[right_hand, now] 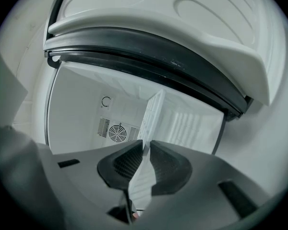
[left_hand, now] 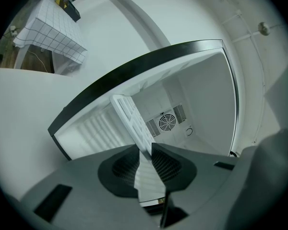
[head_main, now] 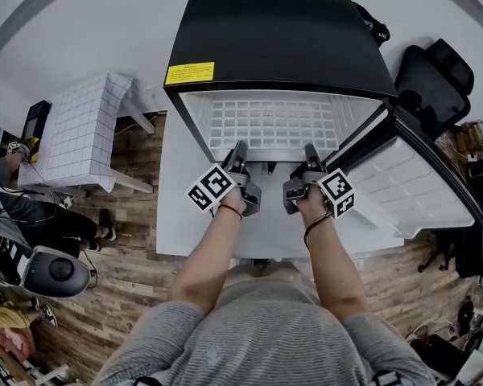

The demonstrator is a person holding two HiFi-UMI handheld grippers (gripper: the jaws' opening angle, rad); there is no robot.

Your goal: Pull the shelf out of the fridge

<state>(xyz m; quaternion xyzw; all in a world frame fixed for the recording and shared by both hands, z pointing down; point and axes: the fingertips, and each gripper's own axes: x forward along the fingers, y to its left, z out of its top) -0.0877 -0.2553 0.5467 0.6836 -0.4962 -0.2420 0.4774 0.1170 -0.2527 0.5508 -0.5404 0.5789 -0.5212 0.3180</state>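
A small black fridge (head_main: 274, 34) stands open, its door (head_main: 414, 179) swung out to the right. A white grid shelf (head_main: 270, 123) lies across its opening. My left gripper (head_main: 238, 161) is shut on the shelf's front edge left of middle; my right gripper (head_main: 311, 166) is shut on the same edge right of middle. In the left gripper view the white shelf (left_hand: 134, 121) runs edge-on between the dark pads (left_hand: 168, 166) into the fridge. In the right gripper view the shelf (right_hand: 151, 116) likewise passes between the pads (right_hand: 168, 169).
A white platform (head_main: 173, 191) bears the fridge over a wood floor. A table with a checked cloth (head_main: 84, 131) stands left, black bags (head_main: 435, 75) right. A fan grille (left_hand: 166, 122) marks the fridge's back wall. A seated person (head_main: 20, 219) is at far left.
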